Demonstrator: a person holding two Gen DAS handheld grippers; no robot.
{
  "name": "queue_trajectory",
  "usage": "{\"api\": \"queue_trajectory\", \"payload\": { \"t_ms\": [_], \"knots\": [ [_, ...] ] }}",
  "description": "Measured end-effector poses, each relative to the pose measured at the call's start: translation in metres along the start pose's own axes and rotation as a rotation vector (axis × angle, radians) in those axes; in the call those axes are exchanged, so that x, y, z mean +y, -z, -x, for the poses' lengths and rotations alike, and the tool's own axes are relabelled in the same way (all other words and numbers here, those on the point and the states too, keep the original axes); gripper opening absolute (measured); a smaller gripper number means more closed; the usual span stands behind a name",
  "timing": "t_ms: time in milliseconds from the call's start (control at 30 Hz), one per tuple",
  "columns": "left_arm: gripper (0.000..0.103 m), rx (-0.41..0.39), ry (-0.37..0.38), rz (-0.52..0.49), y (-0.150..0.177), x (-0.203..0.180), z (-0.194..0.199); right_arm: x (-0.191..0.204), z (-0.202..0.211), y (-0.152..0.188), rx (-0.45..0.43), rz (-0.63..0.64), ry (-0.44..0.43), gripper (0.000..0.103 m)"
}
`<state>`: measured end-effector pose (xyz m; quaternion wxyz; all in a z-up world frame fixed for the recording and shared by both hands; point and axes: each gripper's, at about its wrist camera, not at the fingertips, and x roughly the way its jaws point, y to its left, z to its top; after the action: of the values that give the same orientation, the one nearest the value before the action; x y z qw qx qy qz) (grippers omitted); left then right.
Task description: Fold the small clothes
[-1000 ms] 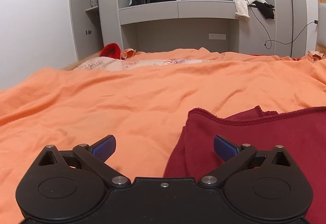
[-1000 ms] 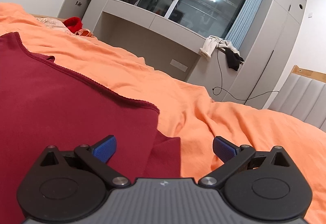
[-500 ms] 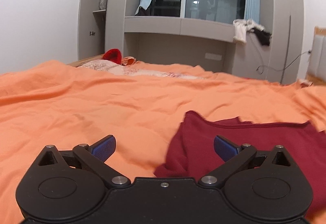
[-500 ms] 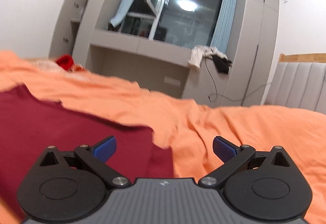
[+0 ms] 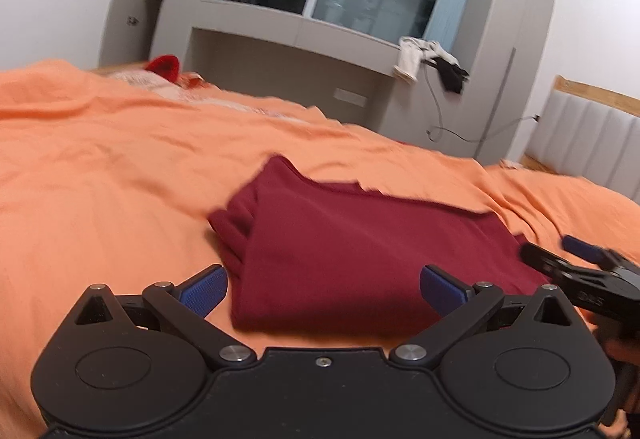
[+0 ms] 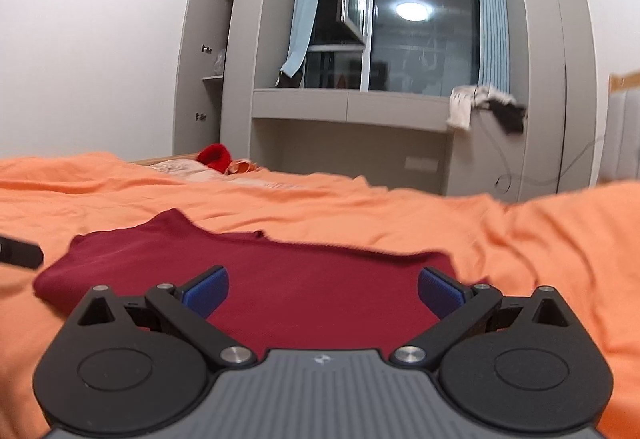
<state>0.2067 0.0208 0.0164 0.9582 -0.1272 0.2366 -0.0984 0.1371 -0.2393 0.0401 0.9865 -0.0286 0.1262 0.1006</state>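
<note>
**Both grippers clear of the folded garment, jaws wide, nothing held**

- Dark red knit garment [image 5: 360, 239] lies folded into a rough rectangle on the orange bed sheet [image 5: 100, 175]. Multiple layers show at its left edge in the left wrist view, so at least one fold is in. Judgement: the fold is mostly done, and what's left is another fold or tidy-up.
- Left gripper [image 5: 323, 285]: jaws spread wide, empty. It sits at the garment's near-left corner, with the cloth's near edge between and just ahead of the blue pads.
- Right gripper [image 6: 323, 286]: jaws equally wide, empty, over the garment's near edge toward its right half. It also shows at the right margin of the left wrist view, near the garment's right corner.
- Likely reason for the pose: one gripper per near corner, open and low, is the setup for pinching the near edge and carrying it over the far edge.
- Edges: the far edge is uneven, with a neckline-like bump at far left [image 6: 172, 217]. The right edge is straight, and a small bit of cloth pokes out at the near-right.
- Room: open sheet on all sides, wrinkled but unobstructed. A red plush item [image 6: 214, 156] at the far bed edge and the grey wall cabinet [image 6: 352, 107] are well apart from the work area.
- Frames are motion-blurred, so fine edge detail is uncertain.
</note>
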Motion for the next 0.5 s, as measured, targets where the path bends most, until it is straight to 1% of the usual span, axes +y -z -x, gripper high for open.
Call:
{"api": "queue_trajectory", "payload": {
  "t_ms": [67, 133, 233, 333, 500],
  "knots": [
    [0.102, 0.034, 0.035, 0.032, 0.006, 0.000, 0.000, 0.001, -0.001, 0.002, 0.014, -0.002, -0.012, 0.103],
    [0.102, 0.084, 0.078, 0.078, 0.011, 0.002, -0.003, 0.002, -0.004, 0.005, 0.029, 0.007, -0.005, 0.103],
    [0.102, 0.160, 0.112, 0.127, 0.015, 0.003, -0.015, 0.001, -0.011, 0.010, 0.069, -0.022, -0.007, 0.103],
    [0.102, 0.172, 0.118, 0.151, 0.016, 0.005, -0.022, -0.003, -0.016, 0.015, 0.103, -0.084, -0.020, 0.103],
    [0.102, 0.173, 0.112, 0.194, 0.017, 0.005, -0.031, 0.006, -0.019, 0.015, 0.099, -0.079, -0.011, 0.103]
  ]
}}
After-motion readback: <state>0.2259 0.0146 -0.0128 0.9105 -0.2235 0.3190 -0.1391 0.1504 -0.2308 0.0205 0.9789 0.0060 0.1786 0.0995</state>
